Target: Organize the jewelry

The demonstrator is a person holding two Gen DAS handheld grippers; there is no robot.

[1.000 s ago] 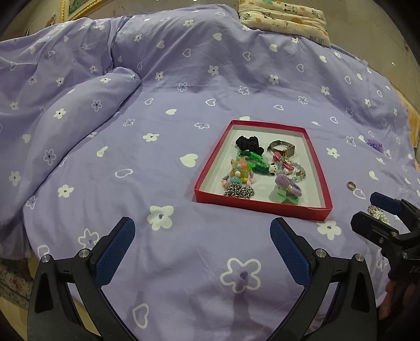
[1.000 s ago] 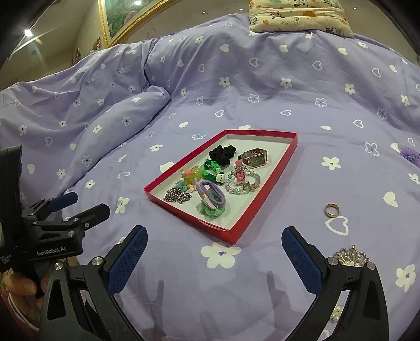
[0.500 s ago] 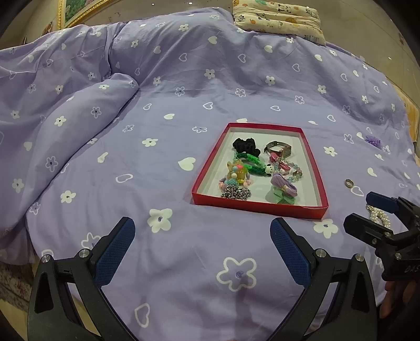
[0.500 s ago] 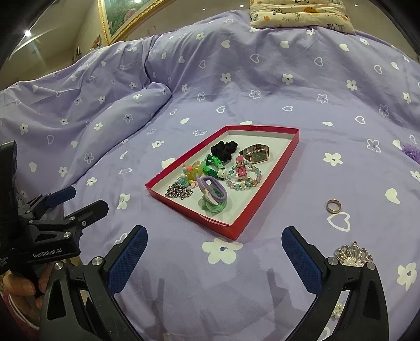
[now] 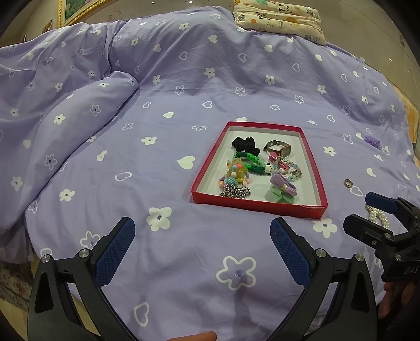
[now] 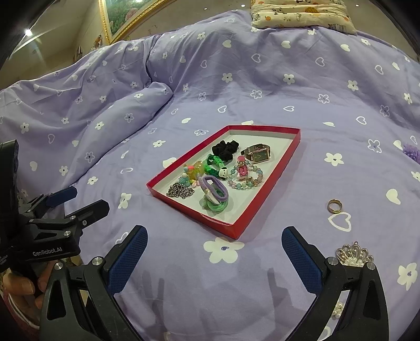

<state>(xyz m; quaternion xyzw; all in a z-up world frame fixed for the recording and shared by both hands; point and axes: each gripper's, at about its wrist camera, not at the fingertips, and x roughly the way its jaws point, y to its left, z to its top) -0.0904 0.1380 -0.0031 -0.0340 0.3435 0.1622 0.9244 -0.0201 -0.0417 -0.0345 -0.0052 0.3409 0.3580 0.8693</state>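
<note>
A red tray (image 5: 258,206) (image 6: 245,223) lies on the purple bedspread and holds a watch (image 5: 279,149) (image 6: 257,155), black scrunchie (image 5: 244,144), green band, bead bracelet (image 6: 245,178), silver chain (image 5: 235,192) (image 6: 180,190) and purple hair ties (image 6: 214,189). Loose on the cover to the tray's right are a gold ring (image 5: 348,183) (image 6: 334,204), a small silver tiara (image 6: 353,253), a pearl strand (image 5: 378,216) and a purple flower piece (image 5: 372,141). My left gripper (image 5: 202,245) and right gripper (image 6: 214,257) both stand open and empty, near the bed's front edge.
A bunched duvet fold (image 5: 78,110) rises at the left. A patterned pillow (image 5: 281,22) lies at the far end. A framed picture (image 6: 123,15) hangs on the wall behind. A hand (image 6: 19,284) holds the left tool.
Both grippers have drawn back and up slightly from the tray, so it looks a bit smaller and farther. Both stay open; no item moved.
</note>
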